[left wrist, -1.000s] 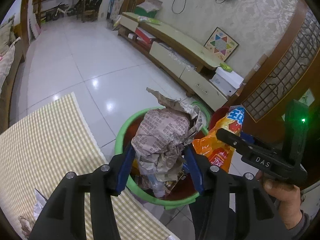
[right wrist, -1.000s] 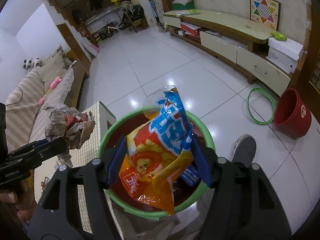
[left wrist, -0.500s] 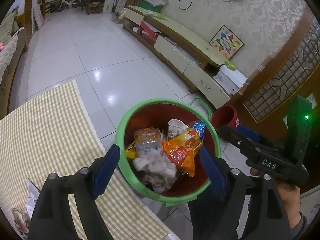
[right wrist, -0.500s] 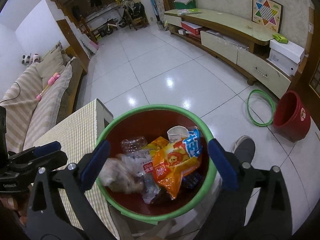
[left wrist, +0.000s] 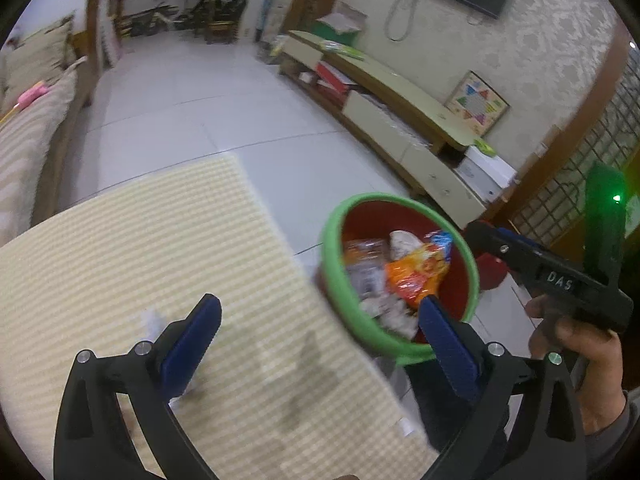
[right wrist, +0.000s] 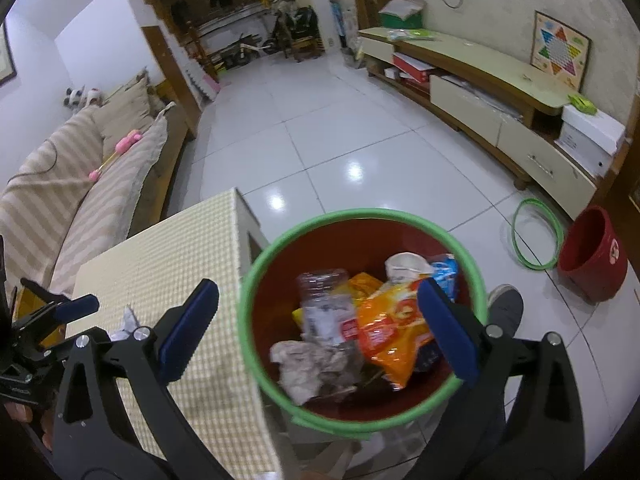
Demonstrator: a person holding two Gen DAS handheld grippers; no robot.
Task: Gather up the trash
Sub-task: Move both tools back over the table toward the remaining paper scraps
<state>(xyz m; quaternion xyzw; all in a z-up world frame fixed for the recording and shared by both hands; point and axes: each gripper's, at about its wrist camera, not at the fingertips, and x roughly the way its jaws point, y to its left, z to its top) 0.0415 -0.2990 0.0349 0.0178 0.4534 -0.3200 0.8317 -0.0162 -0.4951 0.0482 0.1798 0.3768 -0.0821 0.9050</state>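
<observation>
A red bin with a green rim (right wrist: 360, 216) stands on the floor beside the checked table (right wrist: 168, 248). In it lie an orange snack bag (right wrist: 392, 328), a crumpled newspaper ball (right wrist: 308, 364), a clear plastic bottle (right wrist: 324, 300) and a paper cup (right wrist: 404, 264). My right gripper (right wrist: 316, 324) is open and empty above the bin. My left gripper (left wrist: 320, 340) is open and empty over the table's edge, with the bin (left wrist: 336, 264) to its right. A small white paper scrap (left wrist: 150, 322) lies on the table (left wrist: 120, 248) by the left finger.
A second red bucket (right wrist: 592, 256) and a green hoop (right wrist: 536, 236) lie on the white tile floor to the right. A low TV cabinet (right wrist: 480, 92) runs along the right wall. A striped sofa (right wrist: 60, 184) stands to the left. A shoe (right wrist: 506, 308) is beside the bin.
Both grippers opened: the newspaper ball and the orange snack bag dropped into the bin. The left gripper has since swung left, over the table.
</observation>
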